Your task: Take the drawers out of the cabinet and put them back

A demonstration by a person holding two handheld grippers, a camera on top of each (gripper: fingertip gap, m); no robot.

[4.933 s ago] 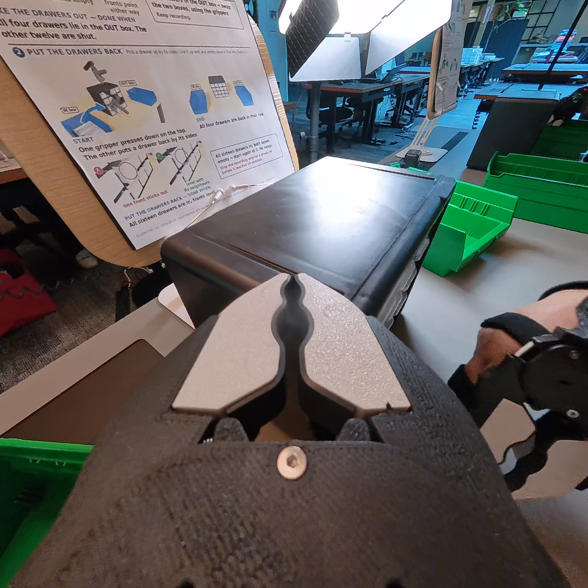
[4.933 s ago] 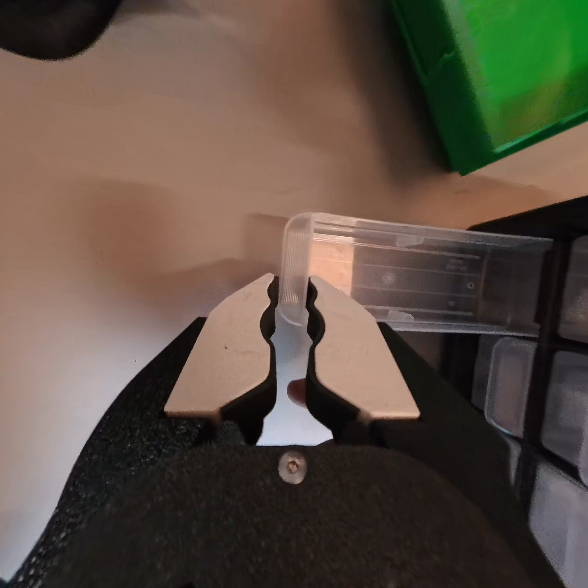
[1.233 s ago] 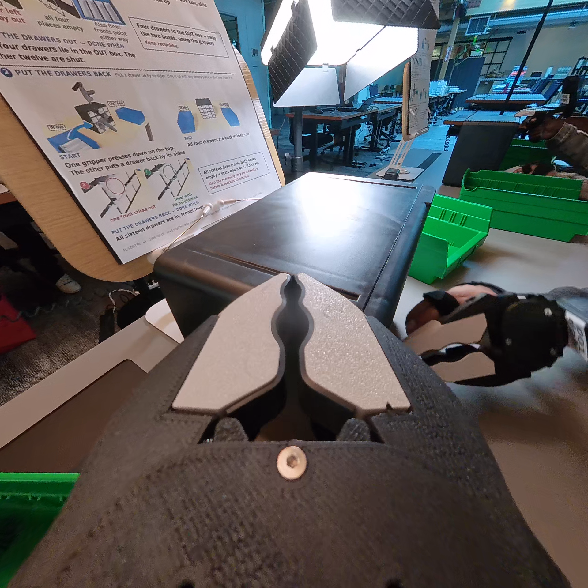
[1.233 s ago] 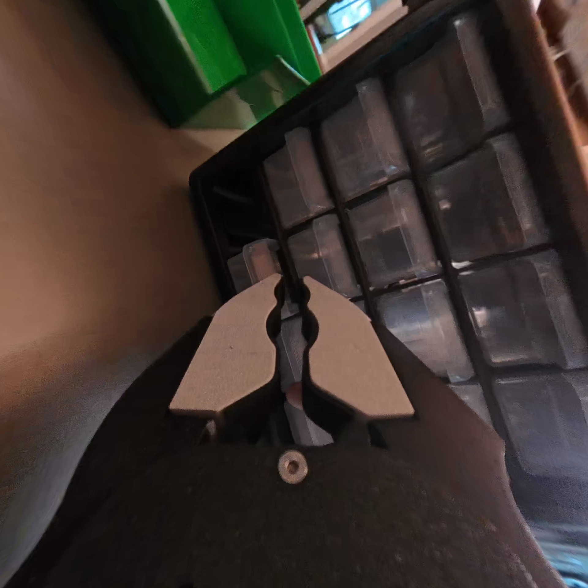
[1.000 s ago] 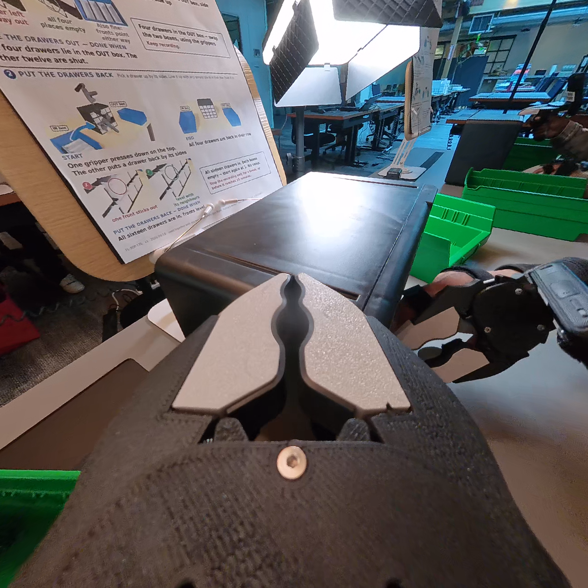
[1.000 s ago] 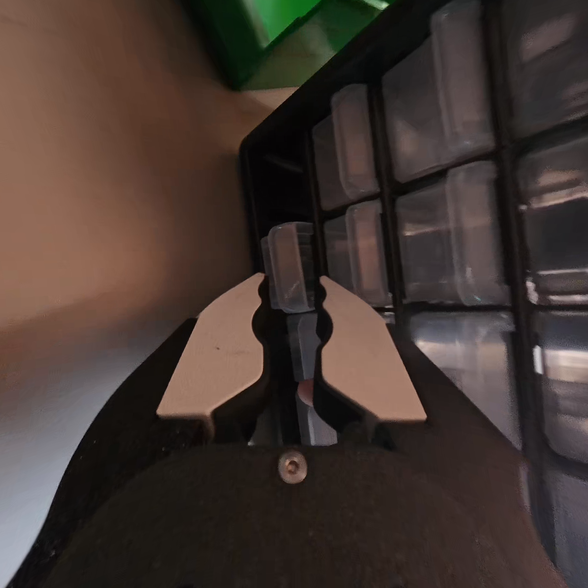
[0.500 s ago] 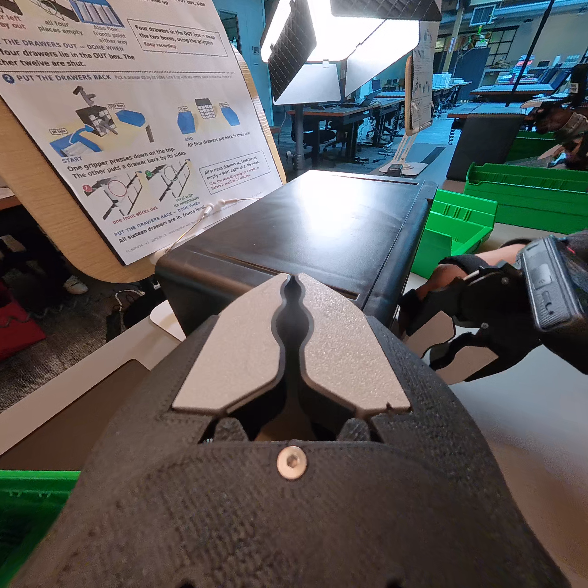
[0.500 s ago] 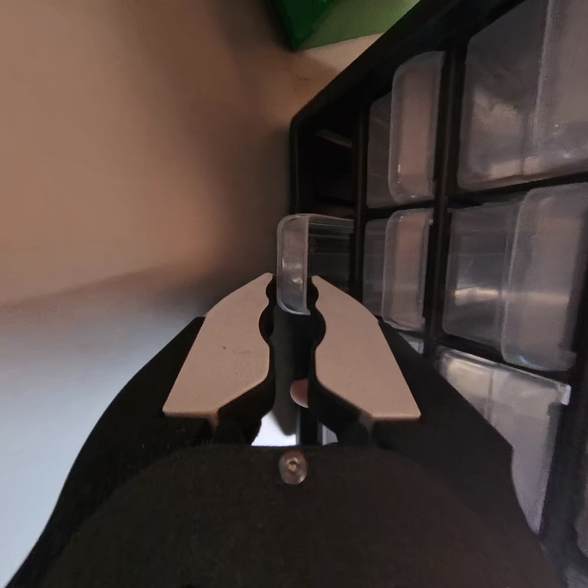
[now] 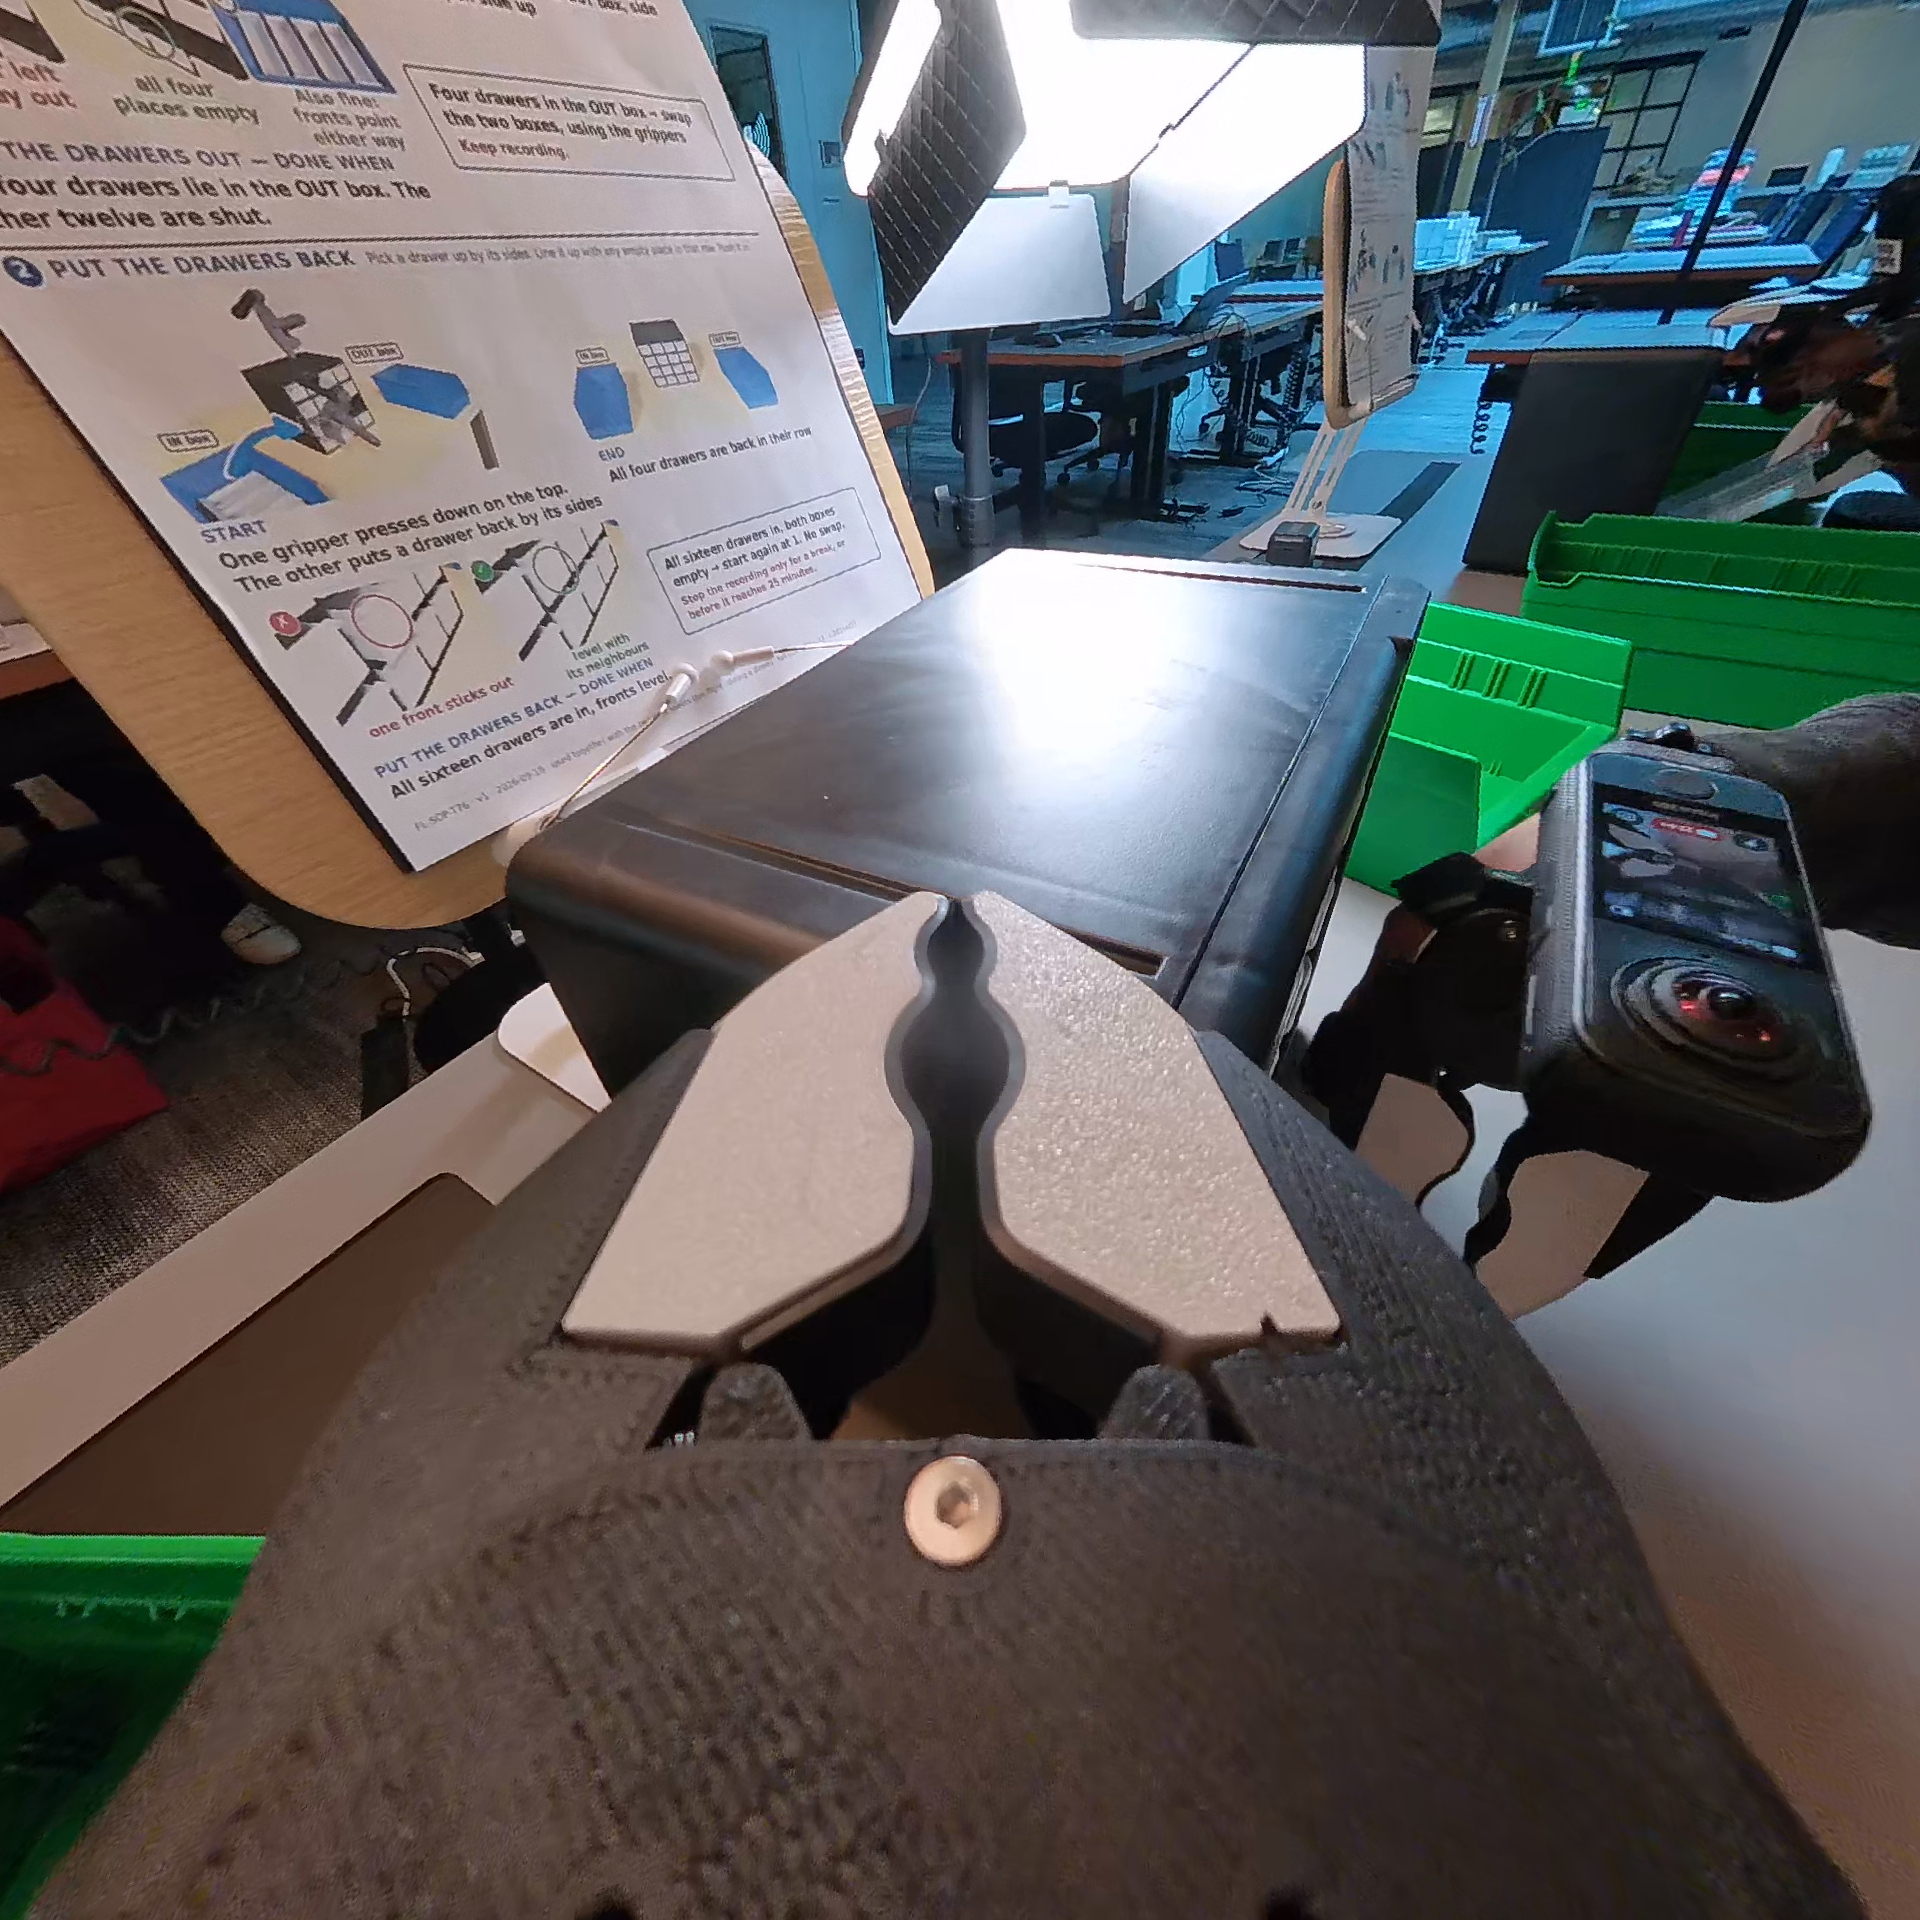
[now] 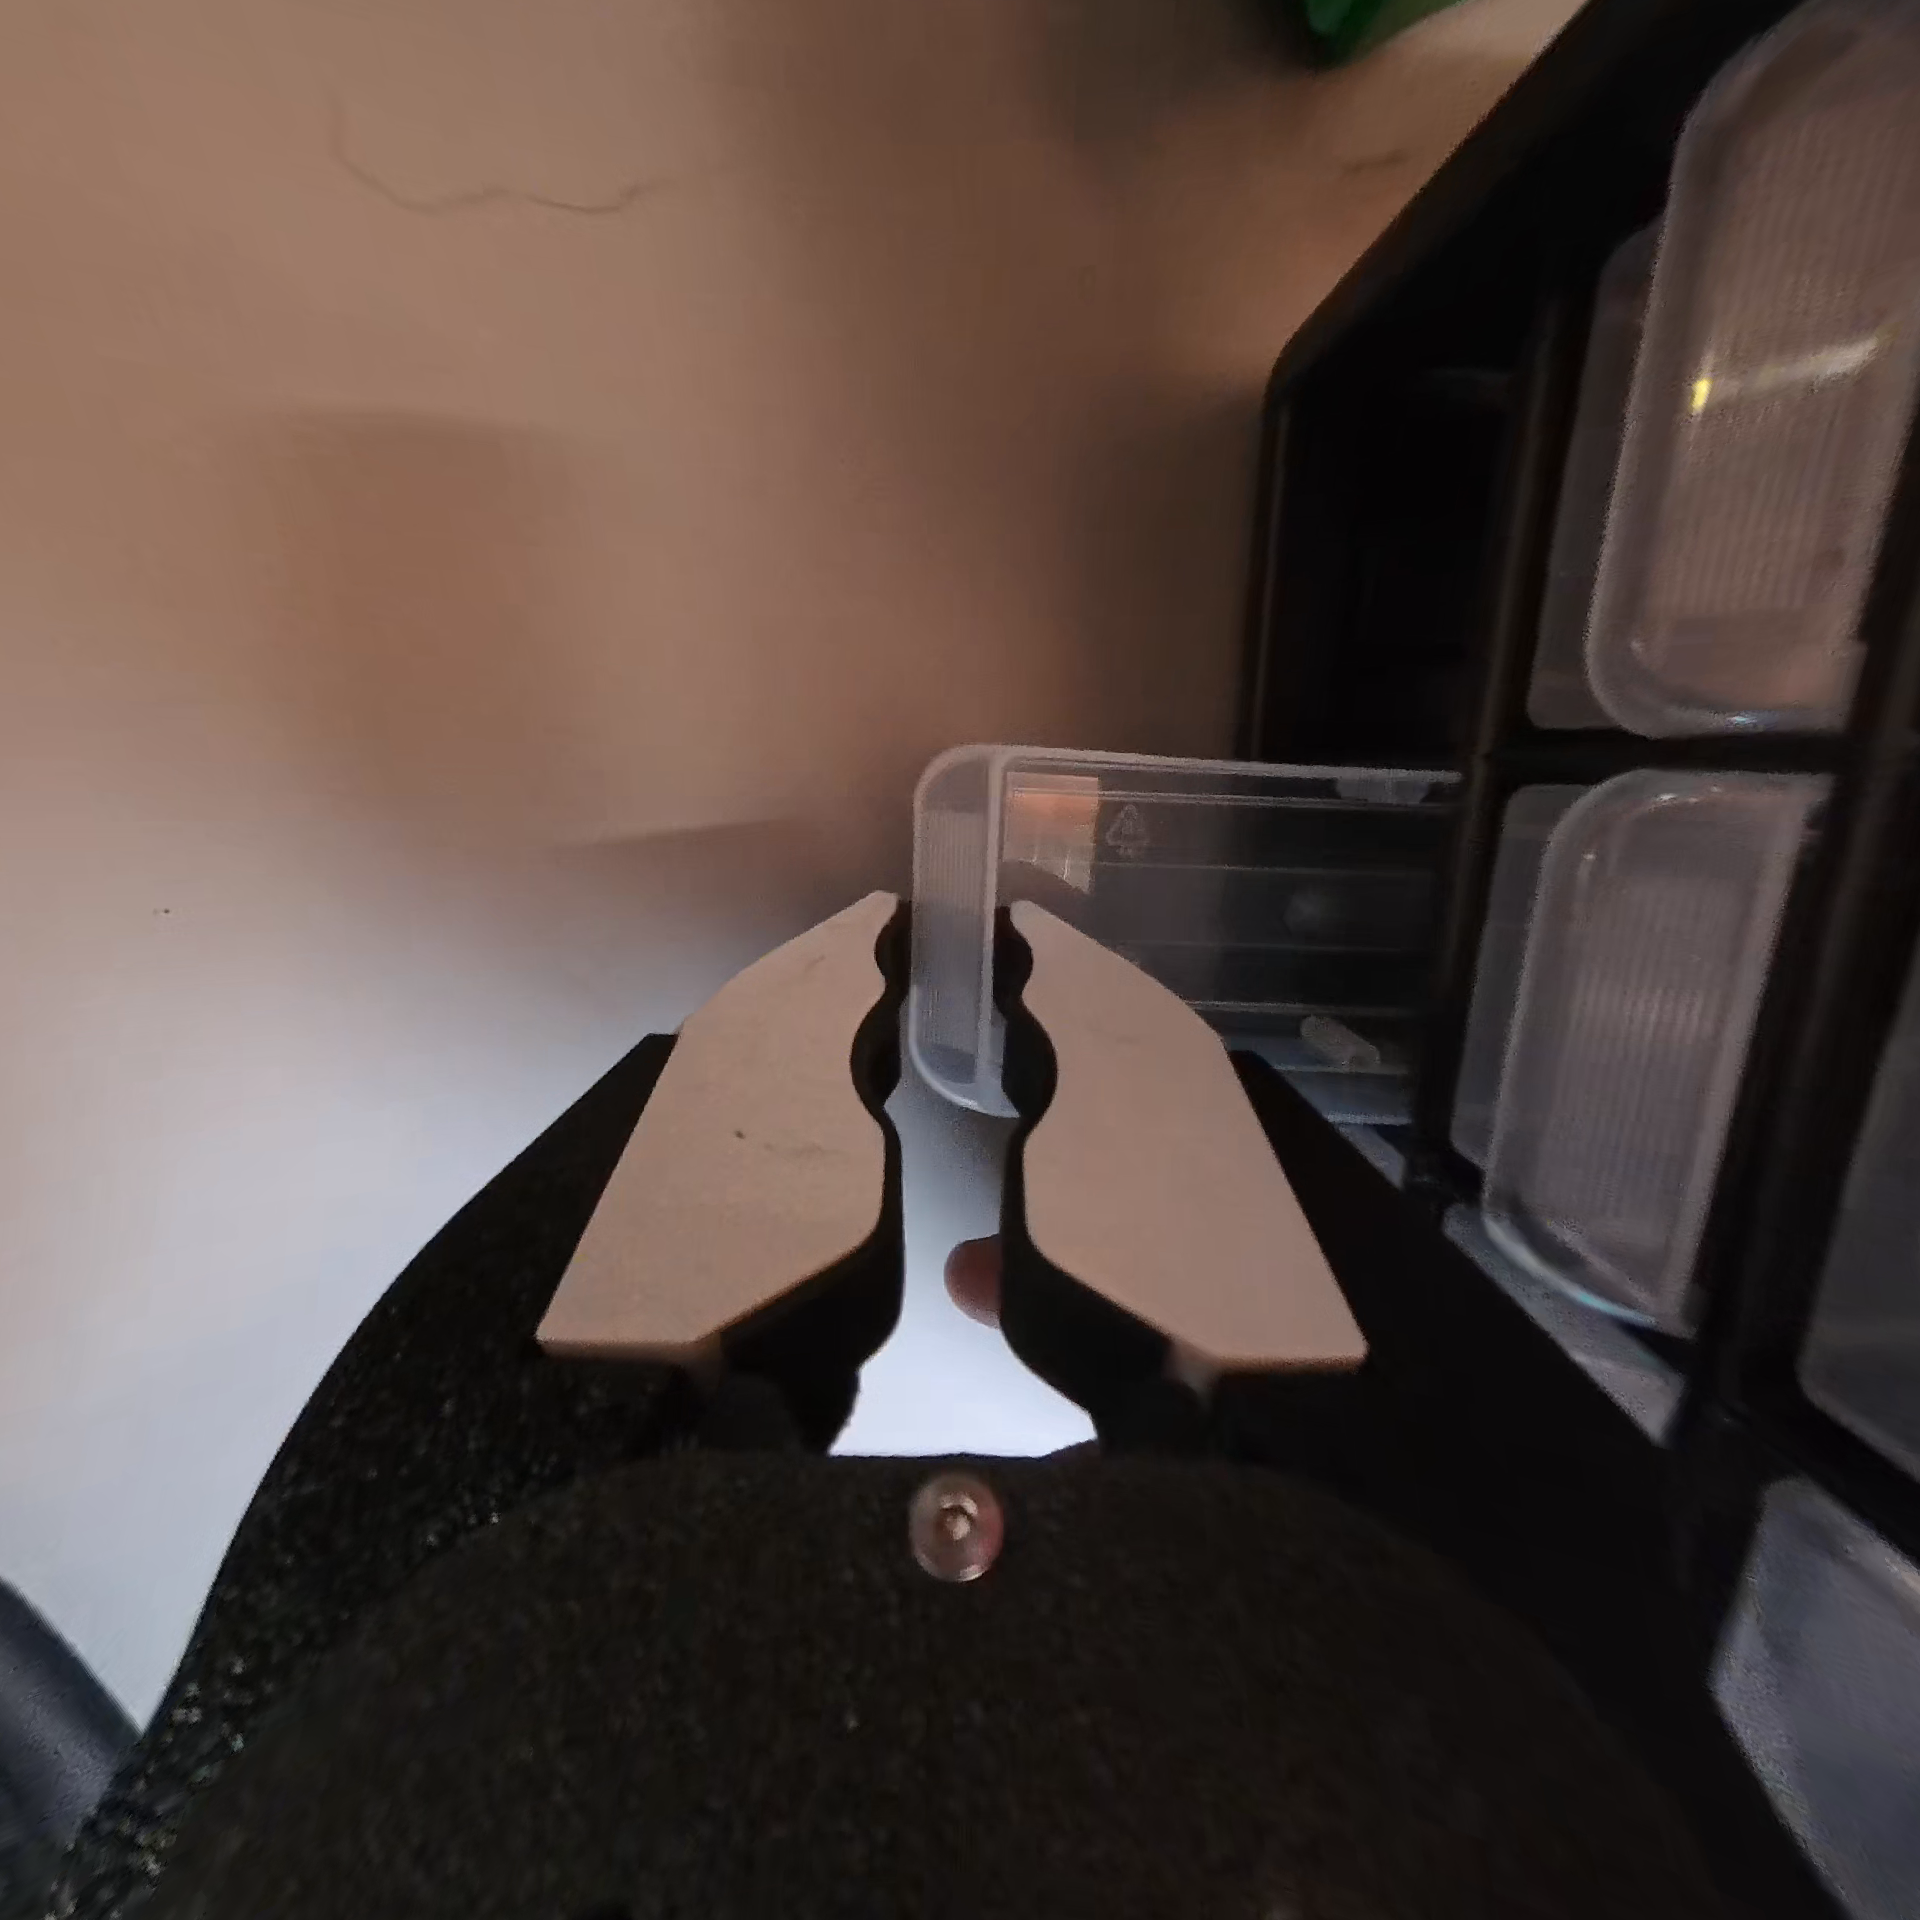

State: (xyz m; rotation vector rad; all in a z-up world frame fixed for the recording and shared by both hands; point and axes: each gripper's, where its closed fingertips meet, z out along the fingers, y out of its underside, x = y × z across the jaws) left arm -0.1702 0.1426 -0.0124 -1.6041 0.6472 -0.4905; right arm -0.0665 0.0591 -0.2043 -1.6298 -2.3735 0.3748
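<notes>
Drawer point(image 10: 1195, 914), clear plastic — drawn farther out of the black cabinet point(image 9: 1039, 727) than half a second ago, its rear end in the slot, front handle pinched between the narrowly parted tips of the right gripper point(image 10: 951, 920). Left gripper point(image 9: 954, 914): tips pressed together on nothing, resting at the cabinet's near top edge, unchanged. Left of the cabinet, an instruction board point(image 9: 364, 416); behind and right, a green bin point(image 9: 1486, 748). Neighbouring drawers point(image 10: 1631, 1018) sit shut (the rightmost cut off by the frame). Table point(image 10: 520, 520) blurred; the slot above the drawer is too dark to read.
</notes>
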